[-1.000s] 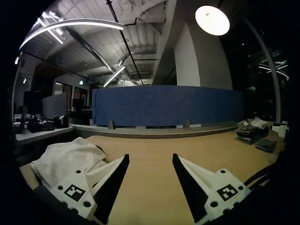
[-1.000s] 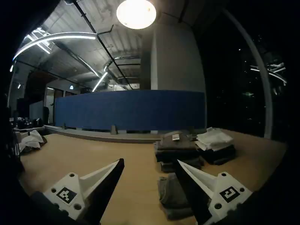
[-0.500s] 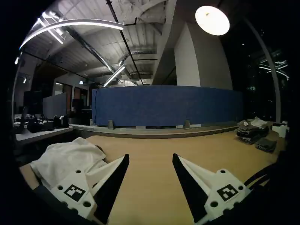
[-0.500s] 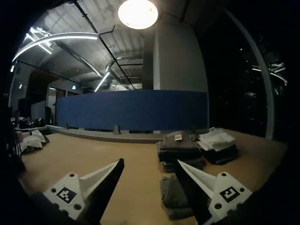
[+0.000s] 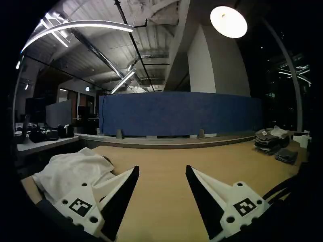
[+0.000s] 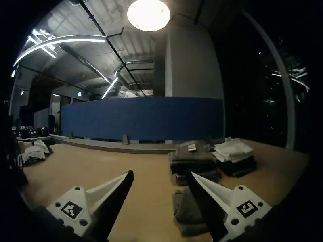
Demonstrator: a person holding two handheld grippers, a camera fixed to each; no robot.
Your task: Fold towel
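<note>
Left hand-held gripper [image 5: 162, 167] and right hand-held gripper [image 6: 161, 172] both wide, empty, above the bench [image 5: 169, 155].
Crumpled white towel [image 5: 72, 171] lies beside the left one: soft, light, probably limp; pinch a corner.

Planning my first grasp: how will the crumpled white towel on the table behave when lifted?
The white towel lies in soft, rumpled folds, so it will probably hang limp from a pinch. Pushed on the smooth table, it would likely slide and bunch.
</note>
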